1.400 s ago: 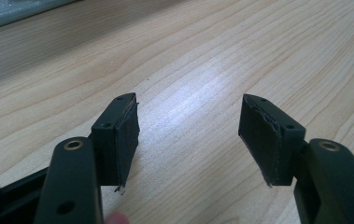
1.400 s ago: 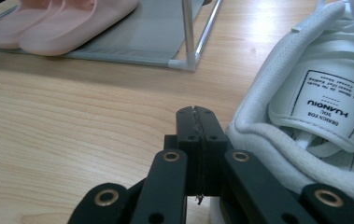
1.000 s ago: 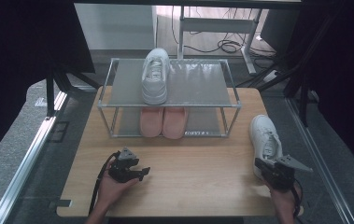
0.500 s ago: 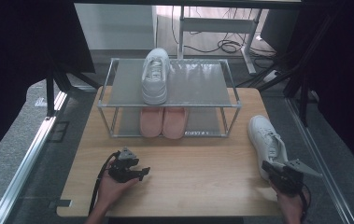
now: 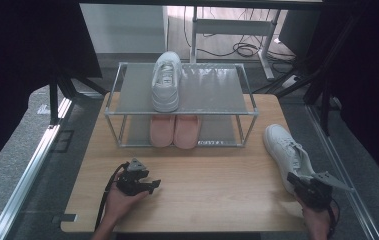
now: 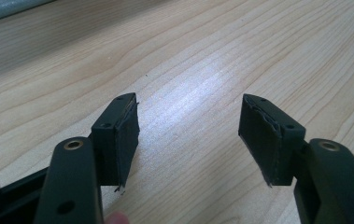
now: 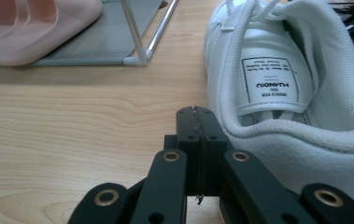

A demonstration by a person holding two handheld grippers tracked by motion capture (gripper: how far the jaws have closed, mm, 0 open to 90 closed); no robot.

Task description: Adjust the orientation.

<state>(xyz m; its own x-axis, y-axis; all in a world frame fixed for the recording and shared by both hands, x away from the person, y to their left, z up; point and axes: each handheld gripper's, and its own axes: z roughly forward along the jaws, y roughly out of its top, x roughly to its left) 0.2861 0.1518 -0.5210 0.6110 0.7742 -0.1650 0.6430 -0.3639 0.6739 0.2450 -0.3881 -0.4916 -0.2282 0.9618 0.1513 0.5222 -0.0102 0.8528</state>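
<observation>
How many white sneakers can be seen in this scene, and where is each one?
2. One white sneaker stands on the top shelf of the metal rack. The other white sneaker lies on the table right of the rack, beside the right gripper. No other is visible.

White sneaker [image 7: 296, 116] tongue label, upside down: "HUANQIU"; smaller print illegible.

left tongs [image 6: 188, 135] wide apart w/ nothing between, hovering over bare wooden table [image 6: 202, 60].
</observation>
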